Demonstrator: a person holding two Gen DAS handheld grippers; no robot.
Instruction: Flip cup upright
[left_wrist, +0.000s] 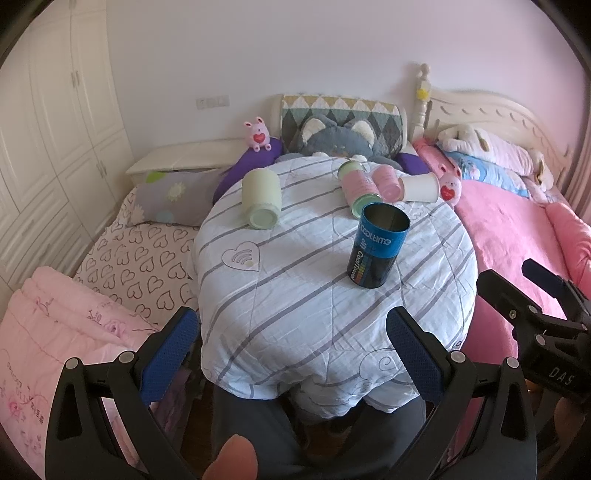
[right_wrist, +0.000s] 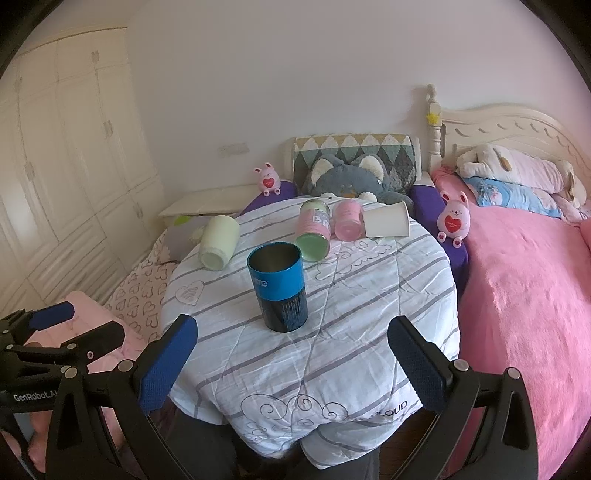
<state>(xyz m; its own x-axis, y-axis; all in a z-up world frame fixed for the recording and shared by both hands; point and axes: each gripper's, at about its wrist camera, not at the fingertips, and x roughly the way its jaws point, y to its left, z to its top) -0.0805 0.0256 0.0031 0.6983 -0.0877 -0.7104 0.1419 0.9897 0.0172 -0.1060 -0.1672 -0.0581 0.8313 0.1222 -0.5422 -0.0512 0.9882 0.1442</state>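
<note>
1. The blue cup (right_wrist: 279, 286) stands mouth-up on the striped cloth (right_wrist: 369, 314), straight ahead of my right gripper (right_wrist: 291, 354) and just beyond its fingertips; from my left gripper (left_wrist: 291, 343) it sits ahead and to the right. I judge this one already flipped.
2. Both grippers are spread wide and hold nothing. The right gripper's jaws would bracket the blue cup if pushed forward.
3. Farther ahead, four cups lie on their sides: a pale green cup (right_wrist: 218, 242) off to the left, then a pink-and-green cup (right_wrist: 314, 230), a pink cup (right_wrist: 347, 219) and a white paper cup (right_wrist: 388, 220) in a touching row beyond the blue one.
4. The blue cup looks like a stiff, thin-walled tin, light and probably slick. I would pinch it across mid-body.
5. The white paper cup looks soft and crushable; I would close gently near its stiffer rim. The cloth is wrinkled, so an uprighted cup may wobble.
</note>
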